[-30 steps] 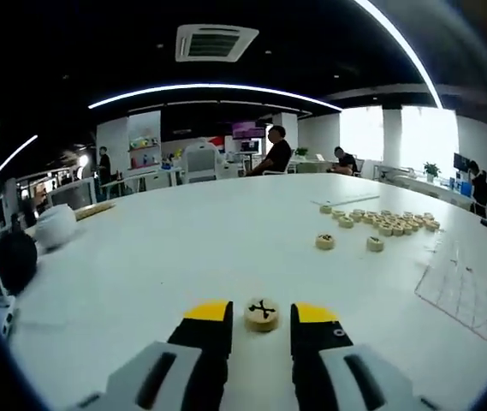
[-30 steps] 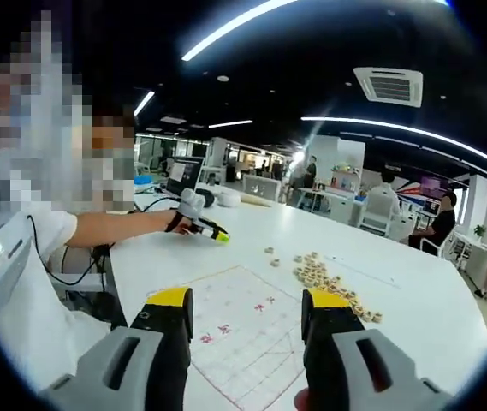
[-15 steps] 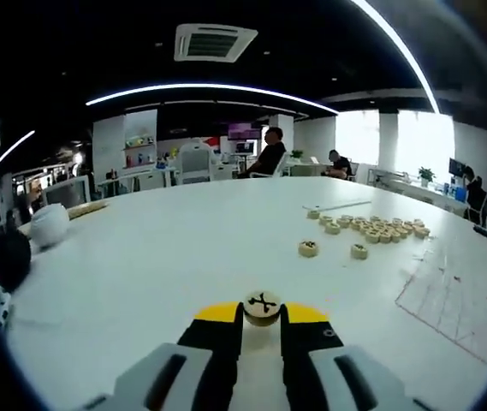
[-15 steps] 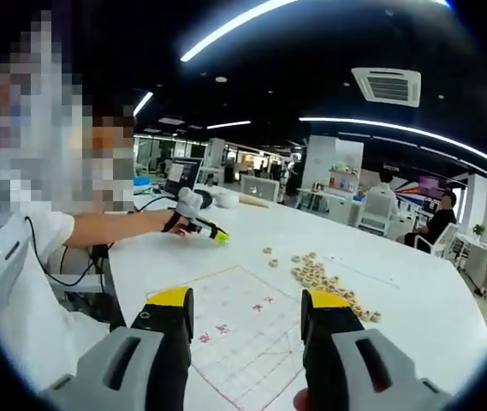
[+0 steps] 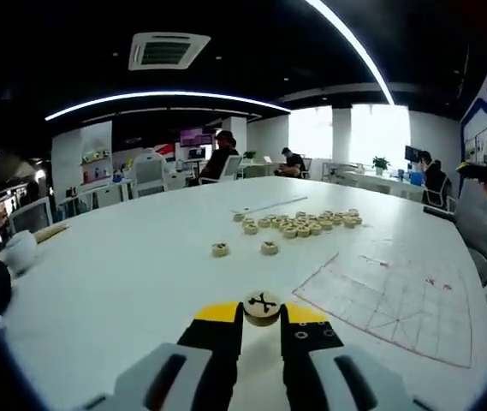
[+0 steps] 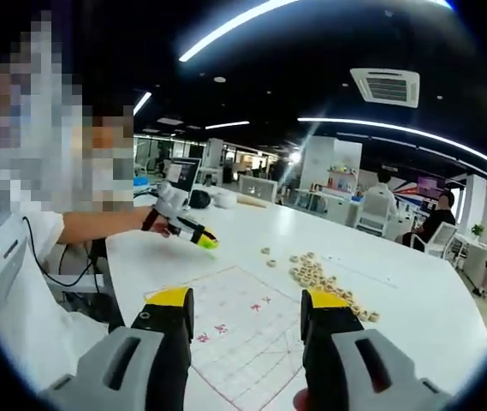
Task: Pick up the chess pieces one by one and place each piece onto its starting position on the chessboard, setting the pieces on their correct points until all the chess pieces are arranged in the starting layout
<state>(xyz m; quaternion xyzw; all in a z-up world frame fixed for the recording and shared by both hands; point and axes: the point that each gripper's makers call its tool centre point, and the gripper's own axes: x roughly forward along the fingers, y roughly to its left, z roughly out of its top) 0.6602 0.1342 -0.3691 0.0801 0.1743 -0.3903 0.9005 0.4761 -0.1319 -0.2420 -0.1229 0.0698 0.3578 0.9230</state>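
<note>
My left gripper (image 5: pixel 262 313) is shut on a round wooden chess piece (image 5: pixel 263 306) with a black mark on top, held above the white table (image 5: pixel 123 274). The thin chessboard sheet (image 5: pixel 397 295) with red lines lies to the right of it. A cluster of wooden pieces (image 5: pixel 299 224) sits further back, two loose pieces (image 5: pixel 220 249) nearer. My right gripper (image 6: pixel 247 310) is open and holds nothing, hovering over the chessboard sheet (image 6: pixel 243 321). The left gripper (image 6: pixel 193 233) shows far off, in a person's hand. The piece cluster (image 6: pixel 320 276) lies beyond the board.
A person's arm (image 6: pixel 97 227) and white sleeve (image 6: pixel 12 291) reach across the left of the right gripper view. A monitor (image 6: pixel 181 175) and white objects stand at the table's far end. People sit at desks (image 5: pixel 222 158) in the background.
The left gripper closed on the marked piece, lifted it and swung right, so the chessboard came into its view. The right gripper stayed still and open.
</note>
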